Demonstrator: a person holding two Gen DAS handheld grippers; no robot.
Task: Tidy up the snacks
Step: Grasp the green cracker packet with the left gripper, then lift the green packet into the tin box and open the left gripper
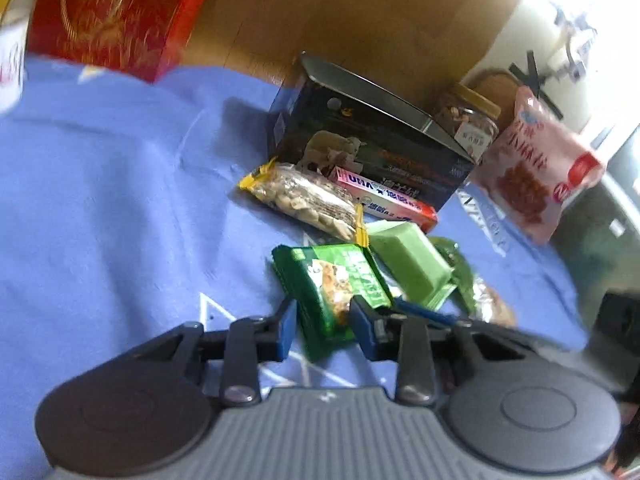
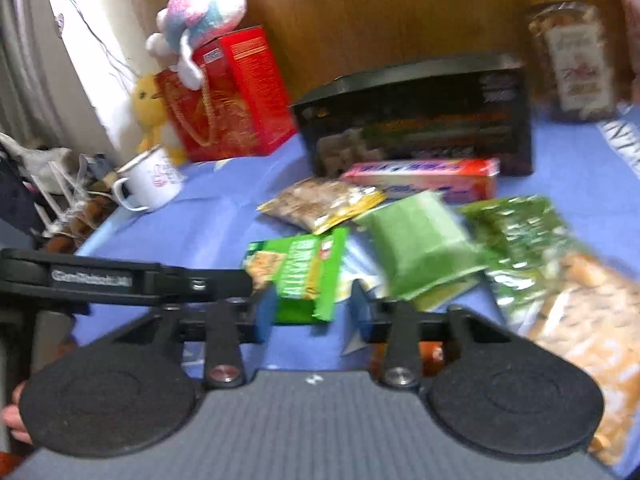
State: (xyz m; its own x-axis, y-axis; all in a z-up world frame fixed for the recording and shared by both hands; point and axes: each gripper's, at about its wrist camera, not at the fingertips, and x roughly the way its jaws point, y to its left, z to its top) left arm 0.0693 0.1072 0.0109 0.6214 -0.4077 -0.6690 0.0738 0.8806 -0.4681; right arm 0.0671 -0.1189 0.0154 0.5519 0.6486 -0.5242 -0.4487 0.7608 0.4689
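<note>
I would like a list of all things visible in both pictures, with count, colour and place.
green snack packet: one, green, between the left fingers
light green pack: one, beside it
nut packet: one, yellow-edged, before the dark box
pink stick pack: one, against the dark box
dark box: one, black, at the back
jar: one, clear, gold lid, back right
pink bag: one, far right
red box: one, back left
mug: one, white
plush toys: two, on and beside the red box
blue cloth: one, under all
left hand-held gripper: around the green packet
right hand-held gripper: open

Legible print is proving scarce: the pink candy stick pack [image 1: 384, 196], lying far of the green packets, is showing inverted letters "VHU"; other labels are blurring beyond reading.
</note>
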